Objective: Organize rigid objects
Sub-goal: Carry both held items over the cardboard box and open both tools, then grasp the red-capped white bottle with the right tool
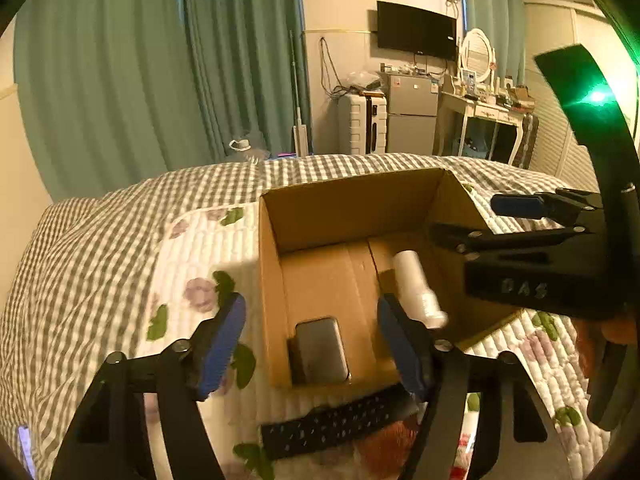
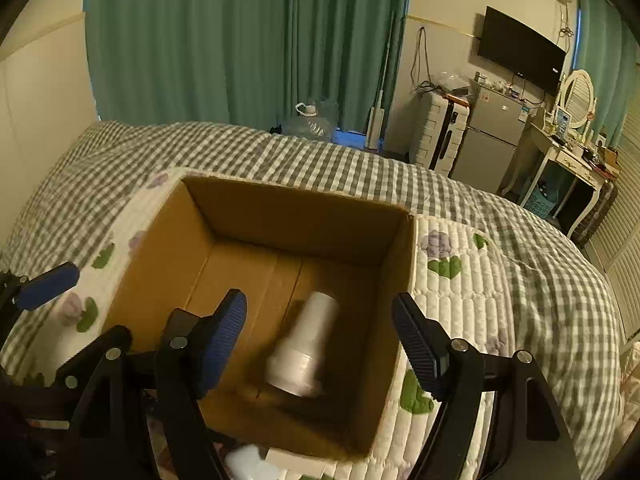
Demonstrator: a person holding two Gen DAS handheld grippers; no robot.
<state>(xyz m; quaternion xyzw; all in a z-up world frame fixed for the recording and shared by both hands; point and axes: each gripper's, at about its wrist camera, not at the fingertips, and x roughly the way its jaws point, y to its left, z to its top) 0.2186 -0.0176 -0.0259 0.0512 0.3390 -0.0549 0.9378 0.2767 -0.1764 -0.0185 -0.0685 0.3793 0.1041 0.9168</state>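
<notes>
Inside the cardboard box (image 1: 276,264), at its near left corner, a dark flat case (image 1: 322,350) lies beneath the left gripper (image 1: 312,344), jaws apart and empty. Rightward, the white bottle (image 2: 302,350) lies lengthwise below the right gripper (image 2: 320,344), likewise spread and empty.

Open left tool (image 1: 310,338) above cardboard box (image 1: 352,204), white bottle (image 1: 416,288), grey slab (image 1: 322,350) inside
</notes>
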